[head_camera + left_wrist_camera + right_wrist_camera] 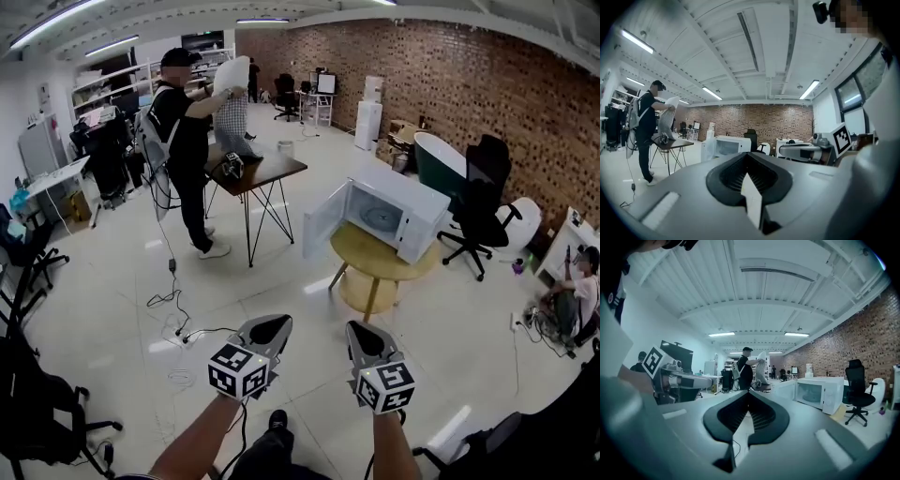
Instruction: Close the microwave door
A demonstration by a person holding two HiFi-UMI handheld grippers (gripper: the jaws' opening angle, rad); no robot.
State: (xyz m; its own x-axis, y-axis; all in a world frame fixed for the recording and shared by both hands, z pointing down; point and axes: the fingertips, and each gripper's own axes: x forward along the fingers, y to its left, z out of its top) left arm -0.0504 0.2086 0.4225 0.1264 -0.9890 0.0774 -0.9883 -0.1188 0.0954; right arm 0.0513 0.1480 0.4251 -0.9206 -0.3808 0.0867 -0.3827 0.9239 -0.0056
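Note:
A white microwave (398, 214) stands on a round wooden table (375, 258) in the middle of the room, some way ahead of me. Its door (325, 221) hangs open, swung out to the left, and the glass plate inside shows. My left gripper (269, 330) and right gripper (362, 337) are held low in front of me, side by side, far short of the microwave. Both are shut with nothing in them. In the left gripper view the microwave (725, 146) is small beyond the left gripper (747, 154). In the right gripper view the microwave (818, 393) lies right of the right gripper (749, 393).
A person in black stands at a dark table (262, 171) left of the microwave. A black office chair (483, 202) sits right of it, with a green tub (439, 159) behind. Cables (178, 323) trail over the floor at left. Another person (574, 292) sits at far right.

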